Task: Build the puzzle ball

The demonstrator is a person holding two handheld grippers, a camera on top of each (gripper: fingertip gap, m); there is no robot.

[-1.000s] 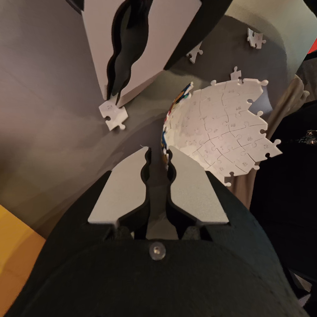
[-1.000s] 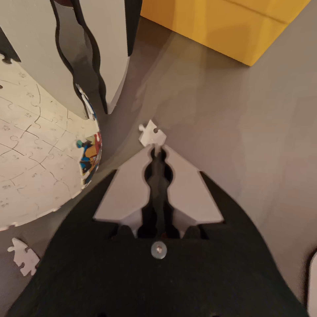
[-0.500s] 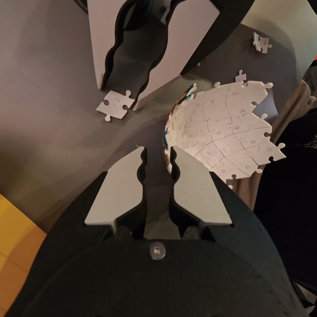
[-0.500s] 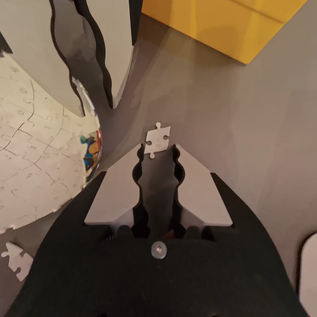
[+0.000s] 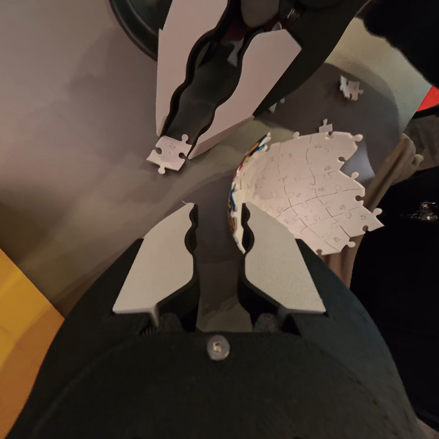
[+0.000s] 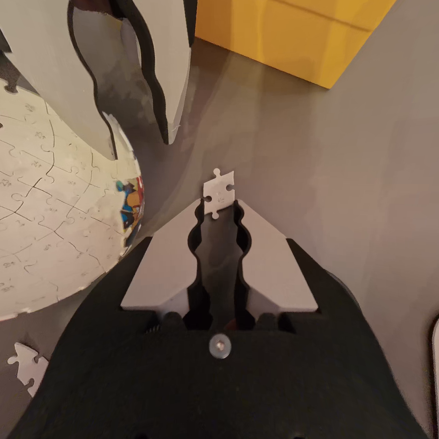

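The half-built puzzle ball (image 5: 308, 190) lies on the grey table as a white shell with its hollow side showing and a colourful outer edge; it also shows in the right wrist view (image 6: 47, 213). My left gripper (image 5: 219, 209) is open, and the ball's rim sits just inside its right fingertip (image 5: 251, 218). A loose white puzzle piece (image 6: 219, 190) lies flat on the table between the tips of my open right gripper (image 6: 218, 203). In the left wrist view the same piece (image 5: 169, 152) lies at the right gripper's tips (image 5: 178, 140).
A yellow box (image 6: 297, 35) stands beyond the piece and shows at the lower left in the left wrist view (image 5: 23, 308). Loose pieces lie on the table (image 5: 350, 89) (image 6: 26, 365). Beige cloth (image 5: 392, 178) hangs at the table's edge by the ball.
The right gripper let go of the piece, which now lies flat; its jaws opened wide, then narrowed around it. The left gripper opened off the ball's rim.
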